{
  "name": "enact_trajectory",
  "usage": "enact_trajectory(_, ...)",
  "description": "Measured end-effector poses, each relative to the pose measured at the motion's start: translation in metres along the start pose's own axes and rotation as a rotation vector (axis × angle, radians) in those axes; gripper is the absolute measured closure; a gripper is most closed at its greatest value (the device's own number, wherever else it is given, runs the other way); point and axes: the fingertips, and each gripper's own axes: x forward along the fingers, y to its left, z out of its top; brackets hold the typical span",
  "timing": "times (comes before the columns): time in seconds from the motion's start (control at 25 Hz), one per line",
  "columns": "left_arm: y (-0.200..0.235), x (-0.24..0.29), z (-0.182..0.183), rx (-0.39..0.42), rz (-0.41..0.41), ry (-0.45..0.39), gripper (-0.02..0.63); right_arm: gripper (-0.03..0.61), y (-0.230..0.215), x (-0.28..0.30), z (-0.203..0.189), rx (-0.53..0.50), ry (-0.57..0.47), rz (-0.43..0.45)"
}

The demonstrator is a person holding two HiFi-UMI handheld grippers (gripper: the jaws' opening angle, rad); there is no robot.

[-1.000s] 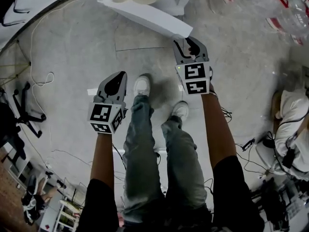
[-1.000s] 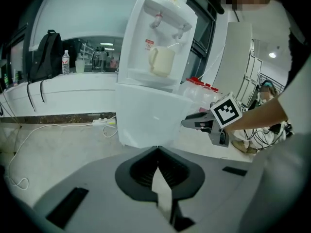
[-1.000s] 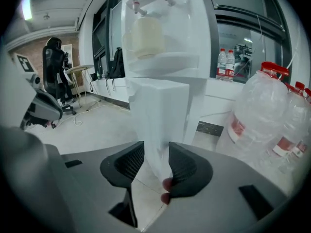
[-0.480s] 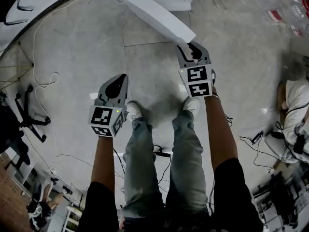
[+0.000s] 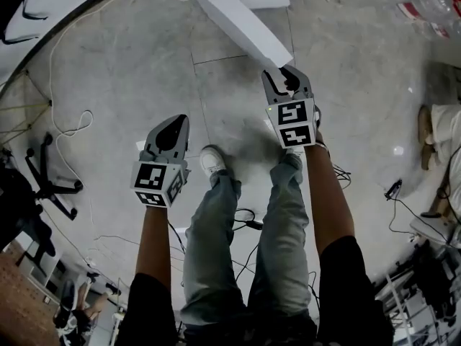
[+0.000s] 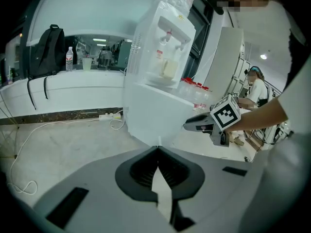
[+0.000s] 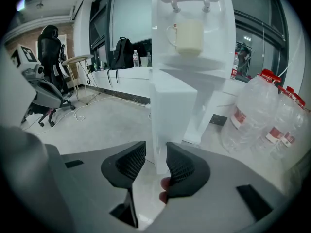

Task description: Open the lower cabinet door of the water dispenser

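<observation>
The right gripper (image 5: 287,76), its jaws having just closed a little, pinches the free edge of the flat white lower cabinet door (image 5: 241,21) of the white plastic water dispenser (image 7: 189,57). Since a second ago the door has swung wider. The left gripper (image 5: 173,127) hangs apart, its fingers pressed together and empty.

We have stepped back, and the white flat cabinet door (image 5: 238,20) has swung further out with the right gripper (image 5: 286,76), whose jaws have just been closing on the door's edge between them. The cream cup (image 7: 188,37) beyond that gripper has left the head view. Our white shoe (image 5: 211,160) has dropped back beside the left gripper (image 5: 171,130).
</observation>
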Motion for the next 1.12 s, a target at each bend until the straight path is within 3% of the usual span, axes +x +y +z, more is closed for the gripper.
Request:
enact_trajectory(0.52, 0.021, -0.037, -0.014, 0.025, -0.055, 0.016, 0.601, 0.444, 0.092, 0.004, 0.002, -0.011, 0.014, 0.078)
enact_trajectory(0.68, 0.025, -0.045, -0.026, 0.032, -0.043, 0.012, 0.601, 0.468, 0.118, 0.002, 0.008, -0.036, -0.03, 0.108)
enact_trajectory(1.12, 0.019, -0.055, -0.049, 0.005, -0.011, 0.015, 0.601, 0.452, 0.168, 0.012, 0.016, -0.13, -0.067, 0.239)
